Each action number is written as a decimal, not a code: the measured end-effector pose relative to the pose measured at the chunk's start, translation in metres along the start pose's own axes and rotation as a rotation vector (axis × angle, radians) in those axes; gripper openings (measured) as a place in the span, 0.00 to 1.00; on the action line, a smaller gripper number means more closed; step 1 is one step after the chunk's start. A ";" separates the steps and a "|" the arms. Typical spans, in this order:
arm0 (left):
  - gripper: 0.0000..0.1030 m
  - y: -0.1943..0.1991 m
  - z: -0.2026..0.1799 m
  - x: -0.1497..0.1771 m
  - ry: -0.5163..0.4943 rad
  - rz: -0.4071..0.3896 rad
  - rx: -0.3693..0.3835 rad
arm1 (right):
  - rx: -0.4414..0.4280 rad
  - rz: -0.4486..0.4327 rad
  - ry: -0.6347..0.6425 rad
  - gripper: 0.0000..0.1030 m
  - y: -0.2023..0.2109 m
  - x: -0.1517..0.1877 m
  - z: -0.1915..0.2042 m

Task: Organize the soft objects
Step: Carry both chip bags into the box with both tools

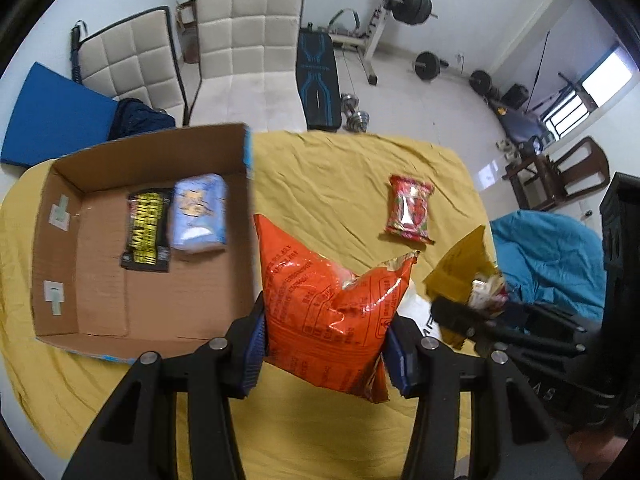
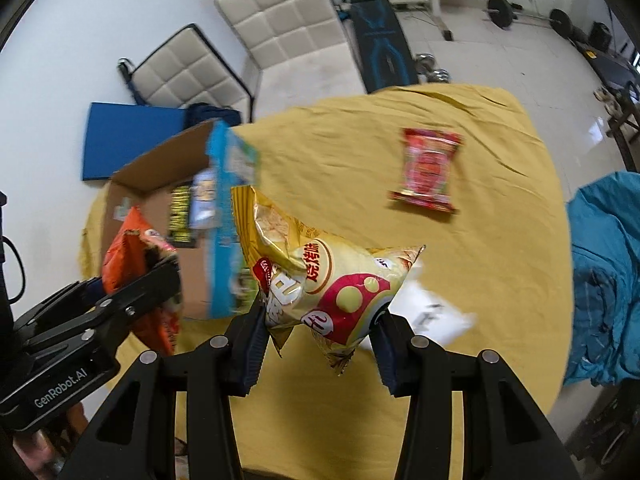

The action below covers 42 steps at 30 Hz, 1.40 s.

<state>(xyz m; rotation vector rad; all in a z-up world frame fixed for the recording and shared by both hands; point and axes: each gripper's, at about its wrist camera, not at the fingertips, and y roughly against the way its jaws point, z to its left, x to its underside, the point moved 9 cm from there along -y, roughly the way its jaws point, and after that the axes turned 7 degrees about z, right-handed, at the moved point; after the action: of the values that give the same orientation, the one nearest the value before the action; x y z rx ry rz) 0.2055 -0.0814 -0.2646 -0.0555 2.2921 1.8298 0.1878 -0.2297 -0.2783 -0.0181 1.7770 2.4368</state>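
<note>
My left gripper is shut on an orange chip bag and holds it above the yellow cloth, just right of the open cardboard box. The box holds a black-and-yellow packet and a pale blue packet. My right gripper is shut on a yellow chip bag, lifted over the cloth right of the box. A red snack packet lies flat on the cloth farther back; it also shows in the right wrist view. The left gripper with the orange bag shows at the left there.
The yellow cloth covers a round table. A white paper lies under the yellow bag. Two white padded chairs stand behind the table, gym weights beyond. A blue blanket lies at the right.
</note>
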 end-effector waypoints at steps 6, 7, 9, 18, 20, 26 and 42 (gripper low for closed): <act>0.46 0.034 0.061 -0.003 0.040 -0.034 0.004 | -0.037 -0.010 0.040 0.47 -0.002 -0.002 0.084; 0.46 0.039 0.073 -0.003 0.049 -0.039 0.003 | -0.042 -0.008 0.045 0.47 -0.003 -0.003 0.096; 0.46 0.046 0.098 -0.006 0.066 -0.045 -0.005 | -0.046 -0.010 0.054 0.47 -0.007 -0.005 0.118; 0.46 0.045 0.202 -0.020 0.150 -0.023 -0.049 | -0.015 0.049 0.065 0.47 -0.065 -0.023 0.193; 0.46 0.033 0.224 -0.023 0.174 0.001 -0.056 | 0.005 0.074 0.055 0.47 -0.085 -0.027 0.195; 0.46 -0.009 0.272 -0.031 0.216 0.081 -0.092 | 0.071 0.180 0.008 0.47 -0.150 -0.029 0.193; 0.46 -0.118 0.314 -0.050 0.198 0.273 -0.130 | 0.234 0.285 -0.073 0.49 -0.243 -0.026 0.174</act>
<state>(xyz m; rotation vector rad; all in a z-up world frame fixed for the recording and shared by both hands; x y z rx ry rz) 0.3169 0.1905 -0.4346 0.0619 2.4089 2.1977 0.2512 0.0059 -0.4525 0.3643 2.1475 2.3477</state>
